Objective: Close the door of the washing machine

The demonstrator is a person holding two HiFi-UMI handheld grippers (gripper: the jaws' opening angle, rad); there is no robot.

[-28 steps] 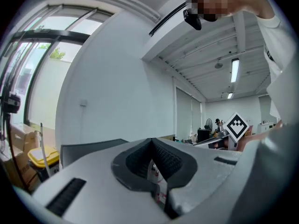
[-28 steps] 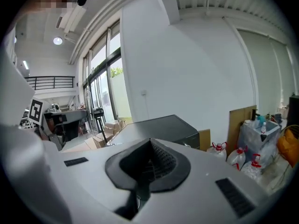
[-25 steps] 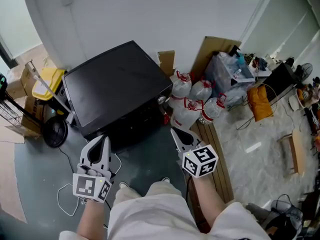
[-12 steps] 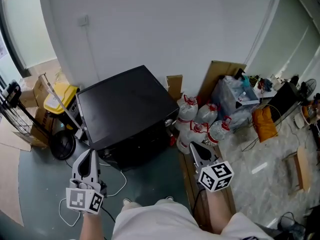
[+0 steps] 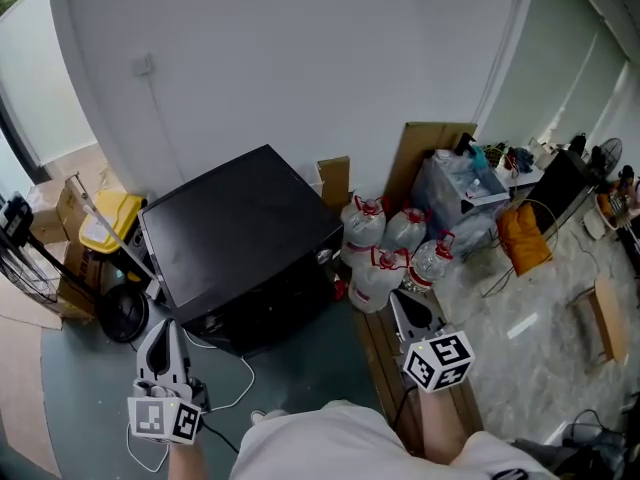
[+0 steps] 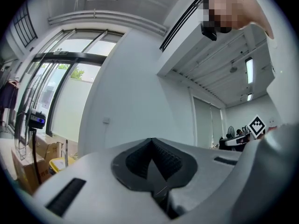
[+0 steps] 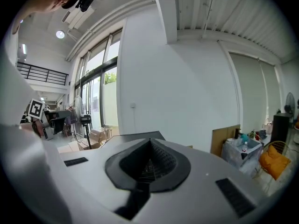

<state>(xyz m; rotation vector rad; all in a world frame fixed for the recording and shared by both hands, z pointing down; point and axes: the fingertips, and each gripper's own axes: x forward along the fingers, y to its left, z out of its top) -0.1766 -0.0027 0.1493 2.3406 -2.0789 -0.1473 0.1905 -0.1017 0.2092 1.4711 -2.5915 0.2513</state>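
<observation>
The washing machine [image 5: 240, 238] is a black box against the white wall, seen from above in the head view. No door stands out from its dark front. My left gripper [image 5: 164, 330] hovers over the grey floor just before the machine's front left corner, jaws together and empty. My right gripper [image 5: 400, 303] is off the machine's right front corner, over a wooden plank, also shut on nothing. In the left gripper view the jaws [image 6: 152, 141] meet at the tips against the wall. The right gripper view shows its jaws [image 7: 150, 141] closed the same way.
Several water jugs [image 5: 385, 243] stand right of the machine, with cardboard [image 5: 430, 153] and a bag pile [image 5: 460, 193] behind them. A yellow bin [image 5: 105, 218] and a black round object [image 5: 122, 313] sit at the left. A white cable [image 5: 225, 378] trails over the floor.
Both grippers have drawn back from the machine's front toward the person and risen. The head view has lifted and shows more wall. Both stay shut.
</observation>
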